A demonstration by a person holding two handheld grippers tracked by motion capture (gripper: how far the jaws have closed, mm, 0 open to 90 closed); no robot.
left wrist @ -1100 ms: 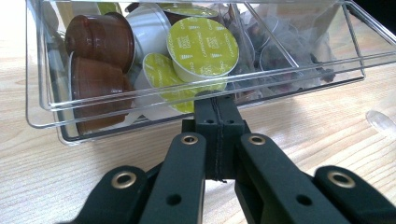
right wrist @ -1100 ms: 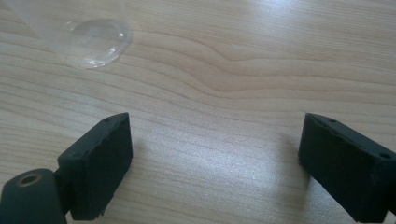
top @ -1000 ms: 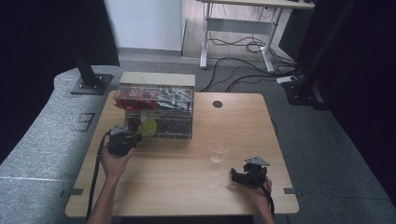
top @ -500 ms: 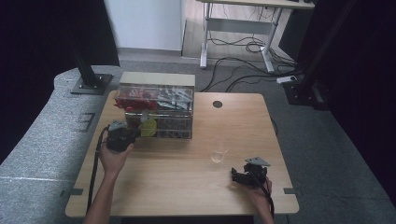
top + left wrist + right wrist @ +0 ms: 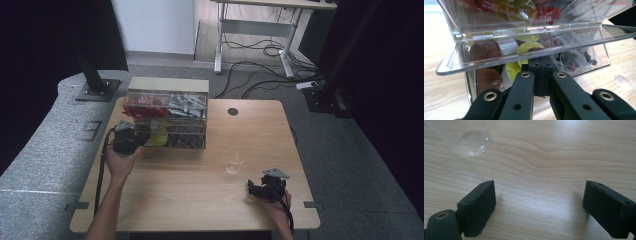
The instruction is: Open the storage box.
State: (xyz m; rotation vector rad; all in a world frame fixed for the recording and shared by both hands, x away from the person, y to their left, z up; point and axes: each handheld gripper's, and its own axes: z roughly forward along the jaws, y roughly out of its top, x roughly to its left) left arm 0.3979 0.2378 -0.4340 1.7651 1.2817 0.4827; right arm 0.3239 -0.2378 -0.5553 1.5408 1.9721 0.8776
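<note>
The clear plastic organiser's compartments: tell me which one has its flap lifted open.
The lower left compartment of the clear plastic organiser, holding yellow-green lidded capsules. Its flap is raised level above the shut left gripper; the others look shut.

A clear plastic organizer box (image 5: 167, 120) stands on the table's far left part, full of red packets, yellow-lidded capsules and tea bags, and its transparent flap (image 5: 531, 50) is lifted almost level.

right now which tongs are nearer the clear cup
Right. The right tongs rest on the table close by the clear cup, open and apart from it. The left tongs are across the table, shut, at the clear organizer box.
</note>
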